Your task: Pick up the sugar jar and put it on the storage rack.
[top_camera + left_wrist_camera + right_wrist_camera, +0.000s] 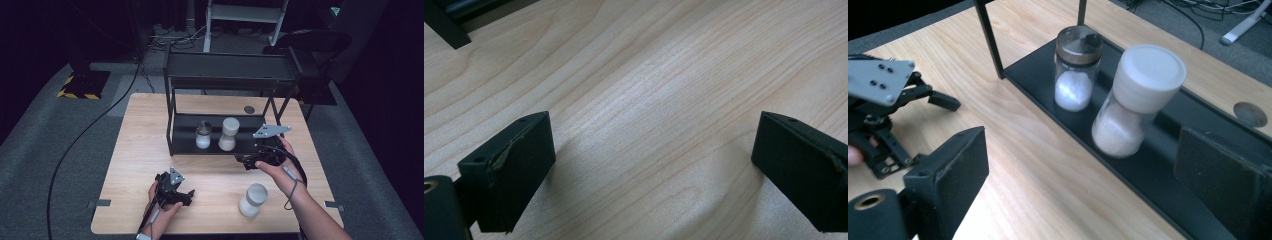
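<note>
Right tool (246, 163), jaws wide and empty, faces the waisted white-capped shaker (1132, 107): glassy, slippery, best gripped at its narrow middle.

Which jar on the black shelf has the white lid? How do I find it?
Look at the black rack standing on the wooden table. On its bottom shelf, the white-lidded jar is the waisted one; its neighbour has a dark cap.

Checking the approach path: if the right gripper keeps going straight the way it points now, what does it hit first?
Likely the white-capped jar on the rack's bottom shelf: it sits between the open jaws of the right gripper and nearest ahead. The brown-lidded jar stands behind it to the left. Depth is uncertain.
</note>
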Tool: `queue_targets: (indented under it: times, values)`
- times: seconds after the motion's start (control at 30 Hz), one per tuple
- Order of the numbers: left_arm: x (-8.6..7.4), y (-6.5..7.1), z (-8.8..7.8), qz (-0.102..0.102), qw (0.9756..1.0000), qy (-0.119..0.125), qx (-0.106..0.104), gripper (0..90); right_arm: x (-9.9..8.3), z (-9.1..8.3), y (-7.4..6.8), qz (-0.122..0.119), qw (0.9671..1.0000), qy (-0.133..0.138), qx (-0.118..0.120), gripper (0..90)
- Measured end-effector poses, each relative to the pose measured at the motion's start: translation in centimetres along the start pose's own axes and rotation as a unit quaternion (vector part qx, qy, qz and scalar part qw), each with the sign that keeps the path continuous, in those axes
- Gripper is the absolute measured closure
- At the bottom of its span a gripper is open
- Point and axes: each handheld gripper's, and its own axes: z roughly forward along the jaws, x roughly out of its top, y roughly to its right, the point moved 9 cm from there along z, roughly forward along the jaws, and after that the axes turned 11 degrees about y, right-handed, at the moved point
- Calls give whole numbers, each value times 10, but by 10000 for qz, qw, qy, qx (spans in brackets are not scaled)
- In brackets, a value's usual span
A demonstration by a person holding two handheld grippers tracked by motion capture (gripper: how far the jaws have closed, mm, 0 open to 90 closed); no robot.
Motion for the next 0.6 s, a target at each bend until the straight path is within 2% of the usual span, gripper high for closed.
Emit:
queue_targets:
  times: [0.1,0.23,0.6]
  values:
    - [0,0,0,-2,10000,0,0,37,-4,-8,-3,148,9999,7,-11,76]
    - [0,0,0,-3,10000,0,1,37,-9,-16,-6,217,9998,44,-15,77]
    - [0,0,0,-1,10000,-1,1,37,-25,-33,-17,216,9997,77,25,74]
